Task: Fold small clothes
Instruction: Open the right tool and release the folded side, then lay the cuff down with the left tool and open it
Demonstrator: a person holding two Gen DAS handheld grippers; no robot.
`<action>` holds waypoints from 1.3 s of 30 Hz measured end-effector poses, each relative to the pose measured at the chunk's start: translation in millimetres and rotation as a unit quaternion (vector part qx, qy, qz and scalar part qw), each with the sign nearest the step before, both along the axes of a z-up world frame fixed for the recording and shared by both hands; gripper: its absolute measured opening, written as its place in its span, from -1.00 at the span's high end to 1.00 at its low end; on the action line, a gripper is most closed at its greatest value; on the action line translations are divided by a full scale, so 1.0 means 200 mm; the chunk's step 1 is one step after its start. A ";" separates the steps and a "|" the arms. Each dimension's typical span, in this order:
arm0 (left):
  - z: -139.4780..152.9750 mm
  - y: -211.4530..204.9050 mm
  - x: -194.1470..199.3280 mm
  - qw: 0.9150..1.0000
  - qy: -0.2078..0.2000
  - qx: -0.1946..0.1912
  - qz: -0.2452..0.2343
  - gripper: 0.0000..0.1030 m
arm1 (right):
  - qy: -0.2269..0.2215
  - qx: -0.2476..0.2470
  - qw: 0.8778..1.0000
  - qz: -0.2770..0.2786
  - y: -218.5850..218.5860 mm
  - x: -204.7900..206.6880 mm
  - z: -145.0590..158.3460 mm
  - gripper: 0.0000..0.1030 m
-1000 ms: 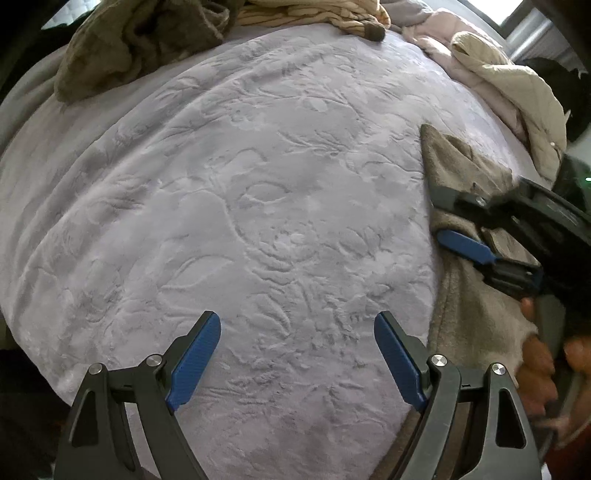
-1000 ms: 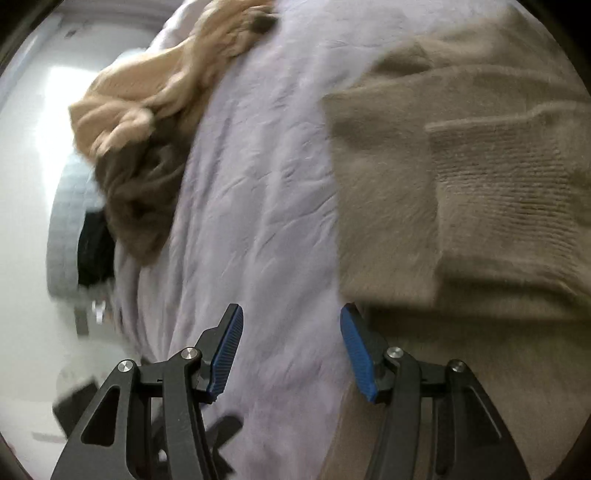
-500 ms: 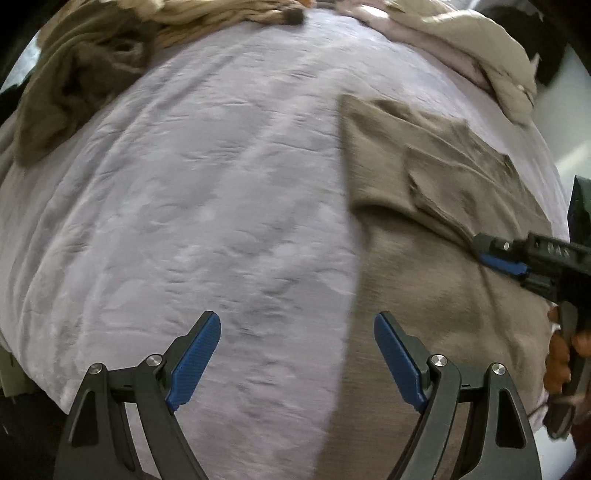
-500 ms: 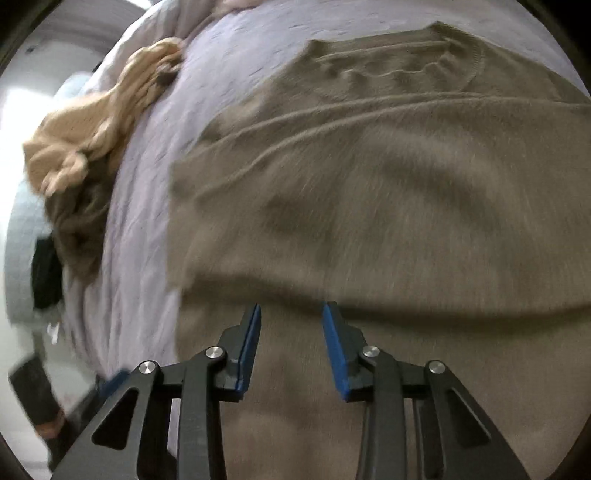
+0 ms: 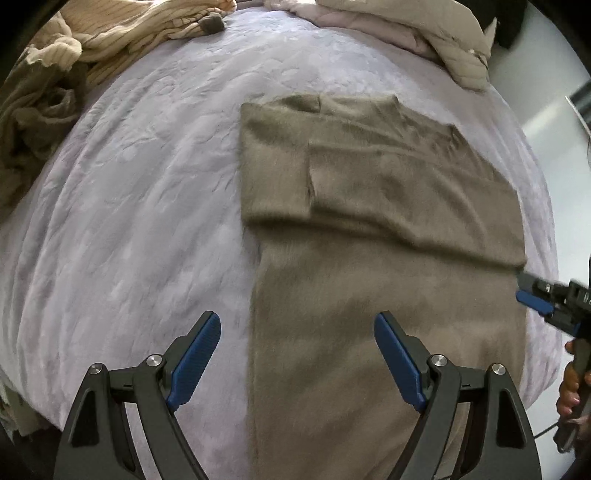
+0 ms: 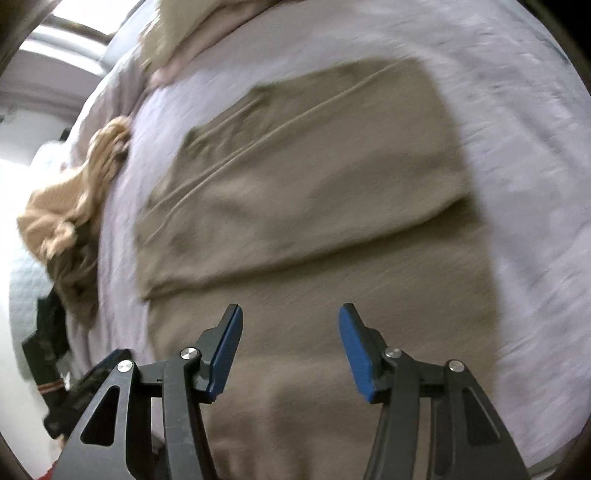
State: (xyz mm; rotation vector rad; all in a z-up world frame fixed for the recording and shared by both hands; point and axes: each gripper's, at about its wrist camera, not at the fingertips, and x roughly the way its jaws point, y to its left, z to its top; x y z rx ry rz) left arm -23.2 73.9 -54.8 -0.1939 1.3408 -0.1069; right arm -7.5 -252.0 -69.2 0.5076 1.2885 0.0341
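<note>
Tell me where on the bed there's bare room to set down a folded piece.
Free: the wide stretch of lilac bedspread left of the taupe sweater, below the striped and olive clothes pile. Crowded: the far edge, with that pile and a beige quilted jacket. Only a thin strip shows right of the sweater.

Lilac embossed bedspread [image 5: 140,206], bright window [image 6: 70,29]

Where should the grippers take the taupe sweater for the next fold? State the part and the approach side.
Probably the bottom hem of the taupe sweater, one corner each. The sleeves already lie folded across the chest, and the long lower body runs flat toward both open grippers. Left gripper comes at the near-left edge, right gripper at the near-right, low from the near side.
</note>
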 end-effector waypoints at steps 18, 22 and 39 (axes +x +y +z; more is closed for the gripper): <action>-0.32 0.11 0.52 0.995 0.016 -0.100 -0.005 0.62 | -0.011 0.003 1.000 0.014 -0.50 0.29 -0.13 0.84; -0.34 0.15 0.53 0.997 0.012 -0.069 -0.011 0.67 | 0.011 -0.004 1.000 0.006 -0.55 0.30 -0.21 0.84; -0.03 -0.08 0.26 0.998 -0.007 0.067 -0.013 -0.53 | 0.002 0.063 0.996 -0.060 -0.47 0.10 0.01 -0.32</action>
